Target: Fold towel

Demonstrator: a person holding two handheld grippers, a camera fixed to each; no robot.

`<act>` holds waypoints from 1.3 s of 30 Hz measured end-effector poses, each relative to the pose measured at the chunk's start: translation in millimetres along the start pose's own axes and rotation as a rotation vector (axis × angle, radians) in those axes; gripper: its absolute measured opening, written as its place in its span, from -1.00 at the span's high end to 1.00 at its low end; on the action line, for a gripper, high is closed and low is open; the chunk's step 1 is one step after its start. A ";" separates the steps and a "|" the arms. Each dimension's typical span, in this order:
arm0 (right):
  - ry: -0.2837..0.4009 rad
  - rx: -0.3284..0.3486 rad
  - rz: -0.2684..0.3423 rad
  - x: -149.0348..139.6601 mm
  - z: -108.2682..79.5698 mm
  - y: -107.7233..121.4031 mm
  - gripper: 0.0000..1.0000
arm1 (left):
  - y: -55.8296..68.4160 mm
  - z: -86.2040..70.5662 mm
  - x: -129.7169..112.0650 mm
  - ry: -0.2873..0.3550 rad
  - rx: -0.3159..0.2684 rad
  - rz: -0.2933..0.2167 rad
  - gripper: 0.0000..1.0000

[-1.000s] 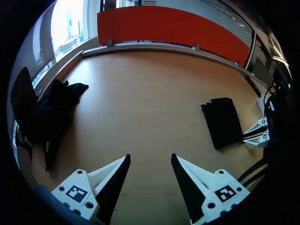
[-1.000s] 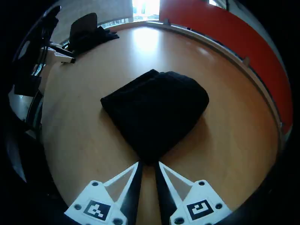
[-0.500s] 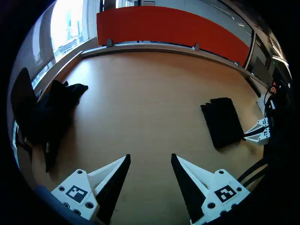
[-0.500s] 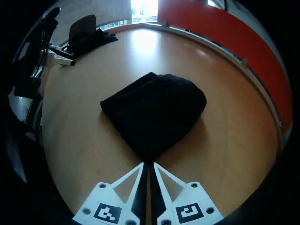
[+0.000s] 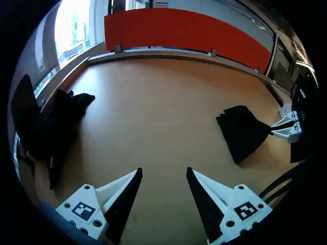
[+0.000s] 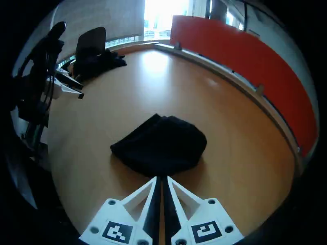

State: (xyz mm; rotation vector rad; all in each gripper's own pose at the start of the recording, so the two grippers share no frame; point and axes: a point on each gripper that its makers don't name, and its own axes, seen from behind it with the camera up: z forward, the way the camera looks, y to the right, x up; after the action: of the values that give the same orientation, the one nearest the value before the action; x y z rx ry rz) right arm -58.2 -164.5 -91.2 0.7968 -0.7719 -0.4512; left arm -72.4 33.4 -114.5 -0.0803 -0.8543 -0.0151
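Note:
A folded black towel lies on the wooden table, directly ahead in the right gripper view. My right gripper is shut on the towel's near corner, and that corner is drawn up off the table. From the left gripper view, the towel sits at the right and rises to a point where the right gripper pinches it. My left gripper hangs open above bare table with nothing between its fingers; it also appears far left as the left gripper.
A heap of dark cloth lies by a dark chair at the table's left edge; the same cloth heap is at the far end in the right gripper view. An orange partition runs along the table's far side.
The right gripper has shut on the towel's near corner and risen, pulling that corner up into a peak. The left gripper has stayed where it was, open.

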 end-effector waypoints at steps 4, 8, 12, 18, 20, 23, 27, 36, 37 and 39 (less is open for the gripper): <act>0.038 -0.010 -0.025 27.0 -8.1 6.3 0.91 | 1.9 -0.8 3.1 0.009 -0.004 -0.002 -0.59; 0.084 -0.021 -0.063 56.2 -19.5 13.1 0.91 | 3.5 -1.8 7.3 0.019 -0.007 -0.003 -0.59; 0.130 -0.039 -0.104 86.6 -33.3 20.1 0.91 | 4.4 -2.6 12.1 0.029 -0.009 -0.003 -0.59; 0.171 -0.065 -0.138 116.4 -51.9 30.9 0.91 | 6.4 -3.4 18.3 0.040 -0.013 -0.002 -0.59; 0.172 -0.073 -0.141 119.2 -56.0 35.3 0.91 | 7.3 -3.5 20.2 0.043 -0.015 0.000 -0.59; 0.168 -0.088 -0.143 120.0 -61.5 42.7 0.91 | 9.1 -3.6 23.4 0.049 -0.018 0.003 -0.59; 0.162 -0.102 -0.139 118.3 -68.2 52.0 0.91 | 11.4 -3.4 26.3 0.054 -0.023 0.006 -0.59; 0.157 -0.126 -0.113 114.3 -82.3 72.2 0.91 | 13.4 -3.4 28.6 0.059 -0.029 0.016 -0.59; 0.157 -0.128 -0.110 113.6 -83.9 75.0 0.91 | 13.3 -3.3 28.6 0.059 -0.029 0.016 -0.59; 0.155 -0.134 -0.102 112.1 -87.3 81.0 0.91 | 13.0 -3.2 28.8 0.060 -0.029 0.017 -0.59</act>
State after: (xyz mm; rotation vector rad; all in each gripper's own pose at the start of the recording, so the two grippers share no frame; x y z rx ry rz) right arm 86.8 -142.9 -18.7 0.7386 -0.5525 -0.5208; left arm -50.4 46.7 -95.7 -0.1139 -0.7938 -0.0139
